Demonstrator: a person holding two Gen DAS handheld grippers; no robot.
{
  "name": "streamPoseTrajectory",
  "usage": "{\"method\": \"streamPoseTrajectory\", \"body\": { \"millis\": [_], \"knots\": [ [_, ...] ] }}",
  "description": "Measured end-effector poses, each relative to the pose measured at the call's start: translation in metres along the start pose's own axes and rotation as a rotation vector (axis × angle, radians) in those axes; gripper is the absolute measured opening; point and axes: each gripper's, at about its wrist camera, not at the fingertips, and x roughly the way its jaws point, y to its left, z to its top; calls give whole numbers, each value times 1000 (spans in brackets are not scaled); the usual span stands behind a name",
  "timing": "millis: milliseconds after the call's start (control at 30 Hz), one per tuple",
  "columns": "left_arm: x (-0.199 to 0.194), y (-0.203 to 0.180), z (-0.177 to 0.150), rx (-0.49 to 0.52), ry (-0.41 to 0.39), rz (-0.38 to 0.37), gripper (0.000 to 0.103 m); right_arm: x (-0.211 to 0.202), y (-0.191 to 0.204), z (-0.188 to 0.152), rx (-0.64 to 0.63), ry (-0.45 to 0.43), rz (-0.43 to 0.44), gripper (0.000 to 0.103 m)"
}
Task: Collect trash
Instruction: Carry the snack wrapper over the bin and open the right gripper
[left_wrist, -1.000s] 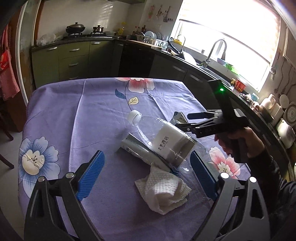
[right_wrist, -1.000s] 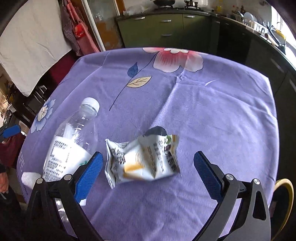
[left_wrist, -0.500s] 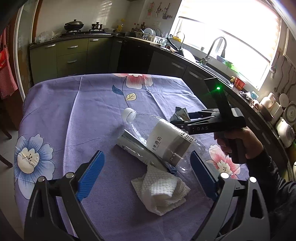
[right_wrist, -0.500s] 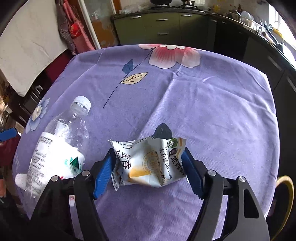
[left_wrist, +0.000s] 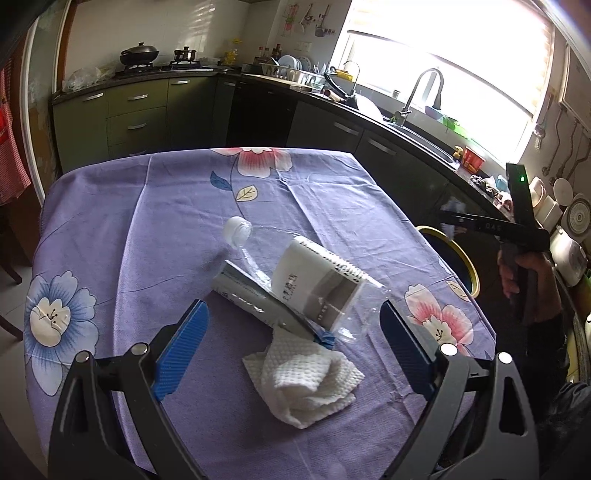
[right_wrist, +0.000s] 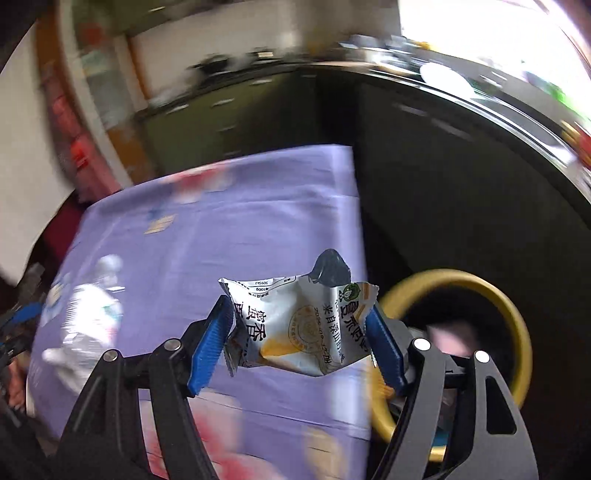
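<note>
The right gripper (right_wrist: 299, 343) pinches the crumpled snack wrapper (right_wrist: 301, 325) near the yellow-rimmed bin (right_wrist: 517, 332) — a light hold could drop it short; the left gripper (left_wrist: 291, 347) gapes empty.

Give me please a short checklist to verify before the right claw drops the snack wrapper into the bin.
1. Snack wrapper held between the right claw pads: ok.
2. Wrapper lifted clear of the purple tablecloth: ok.
3. Wrapper directly above the yellow-rimmed bin: not ok, the bin is off to the side.
4. Bin mouth open: ok.
5. Left claw open, clear of the bin: ok.
6. Room left inside the bin: cannot tell.
</note>
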Motion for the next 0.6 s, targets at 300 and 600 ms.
{"method": "streamPoseTrajectory", "body": {
  "millis": [300,600],
  "knots": [
    [2,-15,4,24,6,11,89,22,-99,-19,158,66,-222,91],
    [0,-23,-4,84,67,-19,89,16,-106,-32,160,24,-274,94]
  ]
}}
